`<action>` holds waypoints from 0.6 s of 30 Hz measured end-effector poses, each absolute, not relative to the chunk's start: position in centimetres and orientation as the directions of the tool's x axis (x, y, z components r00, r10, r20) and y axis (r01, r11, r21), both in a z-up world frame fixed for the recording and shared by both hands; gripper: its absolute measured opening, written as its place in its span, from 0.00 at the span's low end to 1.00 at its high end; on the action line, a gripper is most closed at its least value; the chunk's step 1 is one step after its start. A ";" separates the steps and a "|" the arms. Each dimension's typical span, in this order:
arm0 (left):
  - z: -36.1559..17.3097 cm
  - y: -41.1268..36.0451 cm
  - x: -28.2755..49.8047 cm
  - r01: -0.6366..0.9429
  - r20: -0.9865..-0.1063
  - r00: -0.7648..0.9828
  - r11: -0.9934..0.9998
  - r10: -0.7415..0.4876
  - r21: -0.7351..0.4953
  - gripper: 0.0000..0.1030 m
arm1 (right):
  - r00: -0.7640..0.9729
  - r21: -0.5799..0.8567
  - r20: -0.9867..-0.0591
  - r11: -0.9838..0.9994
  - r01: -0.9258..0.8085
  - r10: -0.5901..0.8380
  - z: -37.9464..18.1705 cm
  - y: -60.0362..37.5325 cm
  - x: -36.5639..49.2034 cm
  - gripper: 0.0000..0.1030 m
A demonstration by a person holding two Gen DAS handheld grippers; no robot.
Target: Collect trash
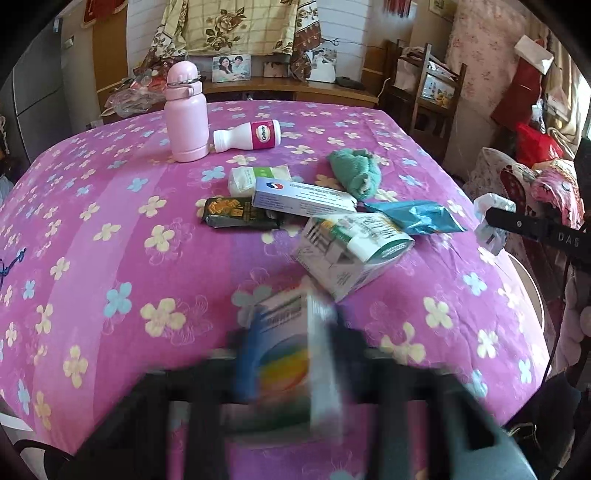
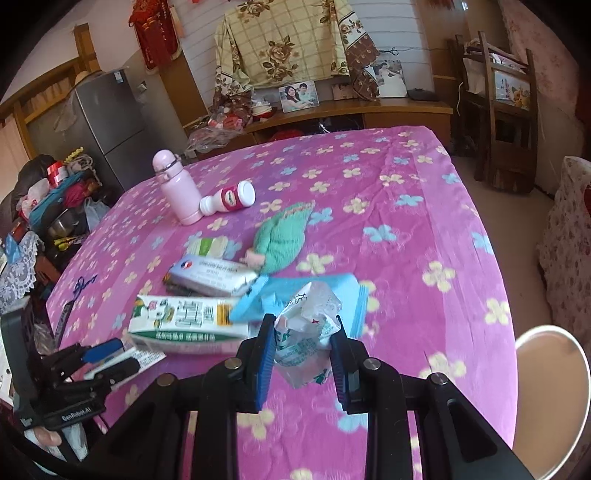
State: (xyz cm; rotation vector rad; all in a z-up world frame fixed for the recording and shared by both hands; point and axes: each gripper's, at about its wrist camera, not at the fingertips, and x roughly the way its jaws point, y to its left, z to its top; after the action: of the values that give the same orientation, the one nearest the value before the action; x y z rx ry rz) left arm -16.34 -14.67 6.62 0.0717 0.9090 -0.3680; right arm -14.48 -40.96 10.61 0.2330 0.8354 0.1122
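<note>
Pink floral bedspread (image 2: 406, 229) across frame centre. Pink flask (image 2: 177, 192) upright, upper left of spread; same flask (image 1: 184, 114) upper left in left wrist view. Green knitted cloth (image 2: 280, 240) bunched mid-frame. Grey refrigerator (image 2: 107, 129) at left. Floral checked sheet (image 2: 288, 40) draped top centre. Framed photo (image 2: 298, 96) on wooden shelf (image 2: 388, 109) below sheet. Wooden chair (image 2: 506, 122) upper right. Red hanging ornament (image 2: 155, 33) upper left. Round white-rimmed bin (image 2: 554, 398) lower right.
</note>
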 end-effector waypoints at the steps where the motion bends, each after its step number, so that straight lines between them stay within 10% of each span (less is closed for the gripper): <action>1: 6.6 -14.6 -16.4 0.339 -0.784 0.555 0.936 -0.279 -0.093 0.19 | 0.665 0.250 -0.721 0.968 -0.008 0.192 10.5 -41.0 -15.0 0.29; 10: 5.0 -13.1 -17.4 0.319 -0.824 0.469 0.931 -0.316 -0.176 0.24 | 0.662 0.268 -0.720 0.963 -0.012 0.209 10.2 -41.1 -17.3 0.29; 13: 5.0 -12.7 -17.9 0.299 -0.828 0.473 0.939 -0.301 -0.171 0.64 | 0.659 0.267 -0.722 0.964 -0.014 0.210 10.2 -41.0 -17.8 0.29; 18: 3.7 -13.5 -18.1 0.309 -0.850 0.444 0.939 -0.284 -0.153 0.68 | 0.648 0.279 -0.728 0.960 -0.016 0.222 9.8 -40.8 -18.0 0.29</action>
State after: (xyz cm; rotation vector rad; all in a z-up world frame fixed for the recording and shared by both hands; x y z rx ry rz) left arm -18.14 -13.47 3.65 0.0260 1.0479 -0.3676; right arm -17.98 -40.84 9.81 0.2577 0.8570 0.1374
